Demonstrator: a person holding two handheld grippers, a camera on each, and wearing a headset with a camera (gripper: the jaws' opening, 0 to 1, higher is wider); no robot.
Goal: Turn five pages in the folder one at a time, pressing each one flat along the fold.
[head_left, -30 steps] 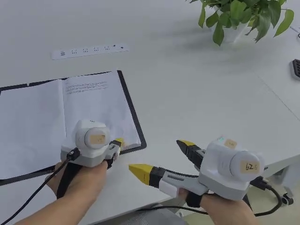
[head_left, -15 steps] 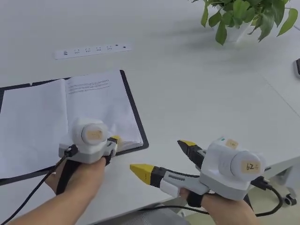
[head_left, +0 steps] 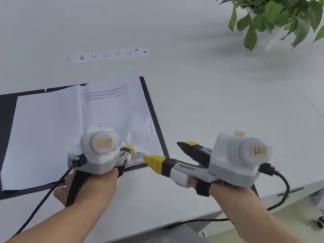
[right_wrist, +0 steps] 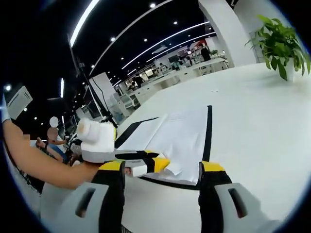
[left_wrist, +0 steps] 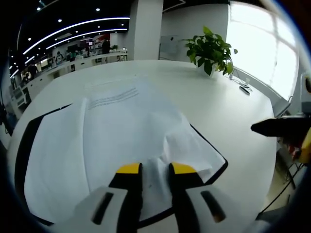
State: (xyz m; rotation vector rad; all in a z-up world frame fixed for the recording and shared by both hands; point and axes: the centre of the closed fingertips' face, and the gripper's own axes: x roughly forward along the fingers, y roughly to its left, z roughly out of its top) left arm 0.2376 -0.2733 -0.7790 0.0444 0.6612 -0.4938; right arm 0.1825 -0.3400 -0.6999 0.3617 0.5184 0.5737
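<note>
Head view looked down at the folder (head_left: 55, 126) from its near edge. Both gripper views shared its right half, left one closest.

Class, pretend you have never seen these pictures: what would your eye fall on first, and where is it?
First, the open black folder with white pages, lying left of centre on the white table. At its near right corner the left gripper has its jaws close together around a wrinkled page corner, while the right gripper hangs beside it, jaws wide apart. A green potted plant stands at the far right.
</note>
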